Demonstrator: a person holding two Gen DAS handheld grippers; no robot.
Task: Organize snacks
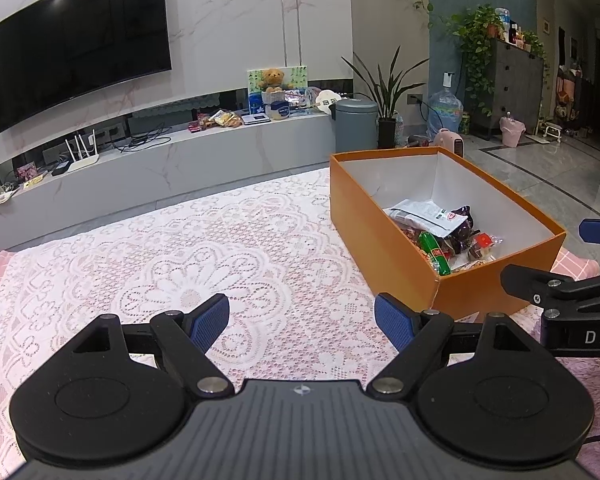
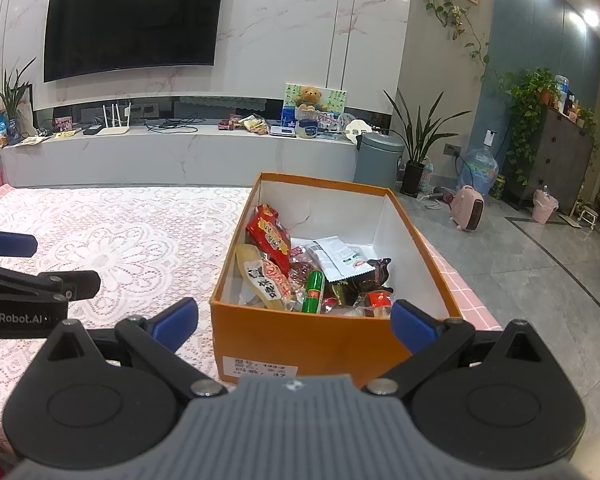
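Table (image 1: 100, 264): broad, flat, covered edge to edge by a white lace cloth (image 2: 112, 232) with openwork floral medallions; pink checked fabric shows under it at the right edge and near corner.

Orange box (image 2: 320, 344): rectangular cardboard, matte orange outside, plain white inside, no lid on it. It stands at the right edge of the table, long side running away from the cameras. A white printed label sits on its near end wall.

Contents, all heaped in the near half of the box; far half shows bare white floor:
- red crinkled snack bag (image 2: 270, 236), glossy, leaning on the left wall
- white flat sachet (image 2: 336, 262) with small print and a serrated edge, lying on top; also seen in the left wrist view (image 1: 428, 216)
- tan oblong pack (image 2: 264, 280) with dark characters, tilted
- green tube-shaped snack (image 2: 314, 292), red label, propped near the front wall (image 1: 434, 252)
- dark glossy wrappers (image 2: 374, 276) and small red-capped pieces, right of the tube; too jumbled to separate.

Left gripper (image 1: 302, 322): black linkage arms, blue ribbed pads, fingers spread wide, nothing between them, above the lace just left of the box's near corner.

Right gripper (image 2: 294, 324): same build, fingers spread wide and empty, straddling the near end of the box.
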